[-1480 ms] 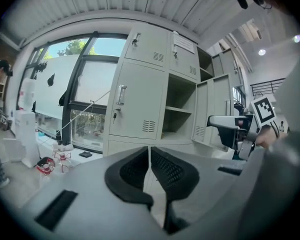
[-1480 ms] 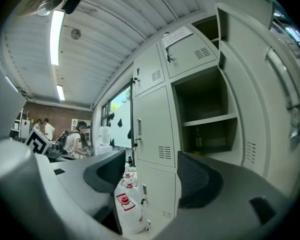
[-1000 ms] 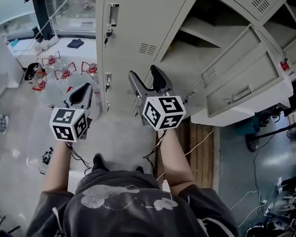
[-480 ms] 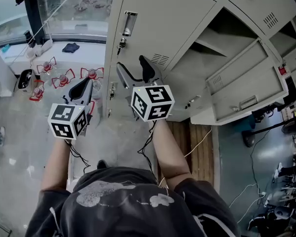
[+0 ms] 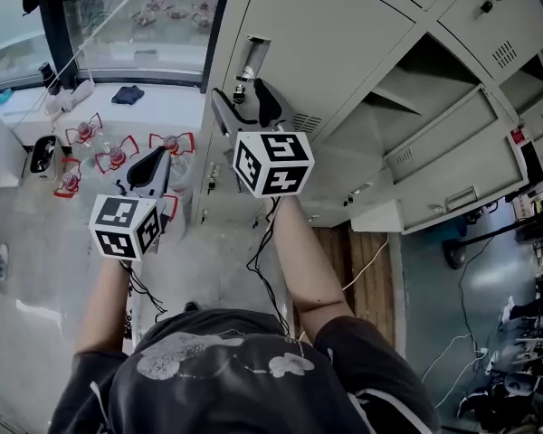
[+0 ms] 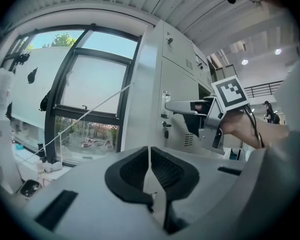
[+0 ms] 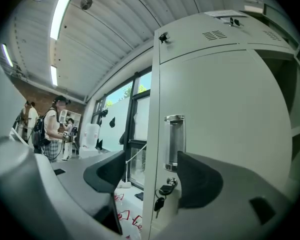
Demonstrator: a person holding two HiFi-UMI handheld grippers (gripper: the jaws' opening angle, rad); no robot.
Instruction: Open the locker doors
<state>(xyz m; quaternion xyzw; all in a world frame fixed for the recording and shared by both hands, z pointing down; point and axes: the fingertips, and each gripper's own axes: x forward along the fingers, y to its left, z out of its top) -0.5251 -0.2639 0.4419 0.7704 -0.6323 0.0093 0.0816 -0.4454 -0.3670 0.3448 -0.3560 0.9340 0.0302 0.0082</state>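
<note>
Right gripper (image 7: 152,160) is seen with its jaws spread wide and nothing between them, lined up on the recessed chrome handle (image 7: 174,141) of a closed locker door (image 7: 225,109). The handle sits near the door's left edge, with a lock and a hanging bunch of keys (image 7: 161,194) just below it. Left gripper (image 6: 150,168) is held back and lower, its jaws pressed together on nothing.

The door is judged to be thin sheet steel: stiff, light, and free to swing on hinges at the side away from the handle once the latch gives. Its painted face is smooth and offers no purchase, so hold is best taken at the handle, with one jaw hooked into the recess behind the chrome lip. The keys are loose and could be knocked or snagged, so the jaws are better kept above them.

From the right gripper view, the handle's recess and the keys are made plain, but nothing of the neighbouring lockers. In the head view, the right gripper (image 5: 244,102) is shown near the handle (image 5: 252,59), the left gripper (image 5: 154,163) well apart from the cabinet, and open locker doors (image 5: 443,138) to the right with bare shelves behind. Whether contact with the handle has been made cannot be told from any view.
</note>
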